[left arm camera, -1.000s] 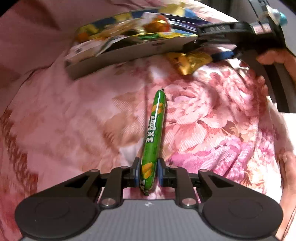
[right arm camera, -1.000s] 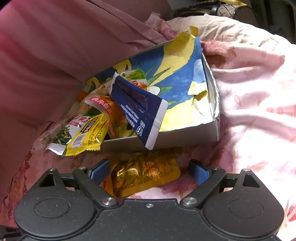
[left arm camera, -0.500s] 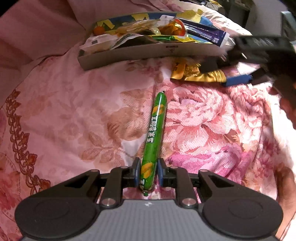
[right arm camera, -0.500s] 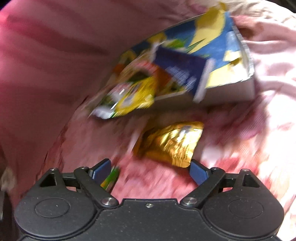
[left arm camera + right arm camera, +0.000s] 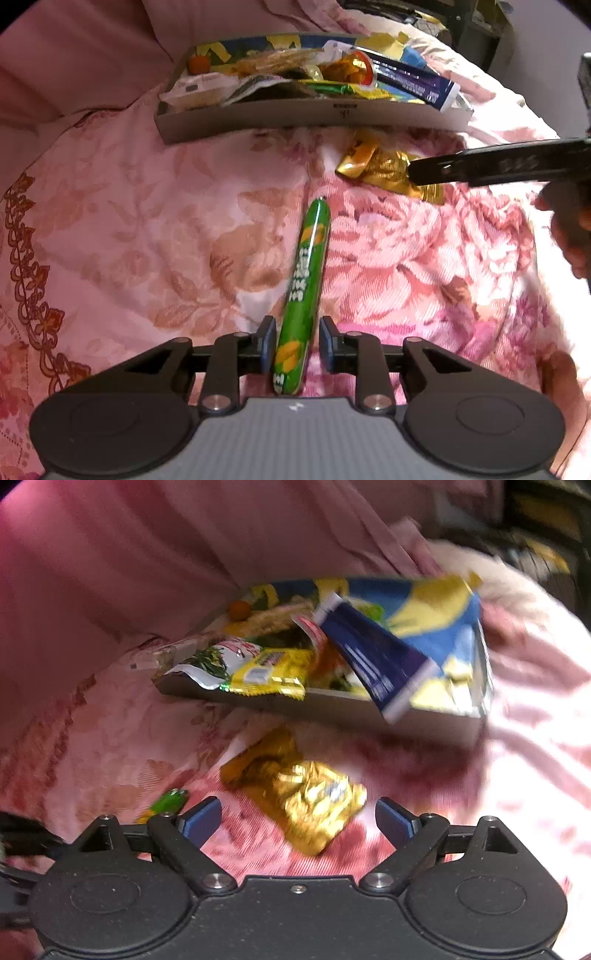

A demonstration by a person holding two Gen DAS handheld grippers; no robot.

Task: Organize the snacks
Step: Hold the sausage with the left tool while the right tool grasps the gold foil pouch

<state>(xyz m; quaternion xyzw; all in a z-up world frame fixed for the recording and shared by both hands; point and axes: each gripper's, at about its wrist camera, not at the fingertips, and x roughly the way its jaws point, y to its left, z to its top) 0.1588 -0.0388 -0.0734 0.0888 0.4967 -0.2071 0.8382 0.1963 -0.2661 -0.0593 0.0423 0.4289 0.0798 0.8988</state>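
The left gripper [image 5: 297, 345] has just been opening; its jaws now stand slightly apart around the near end of the green sausage [image 5: 304, 291], which lies on the bed [image 5: 129, 221], seemingly not pressed. The right gripper [image 5: 298, 818] hangs wide open and empty, just short of the gold packet [image 5: 306, 797]. It should straddle the packet fully before closing, then carry it to the box [image 5: 310, 116].

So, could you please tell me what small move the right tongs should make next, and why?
Probably lower the right tongs around the gold packet and close. They stand open just short of it, and it lies on the bedspread outside the snack box.
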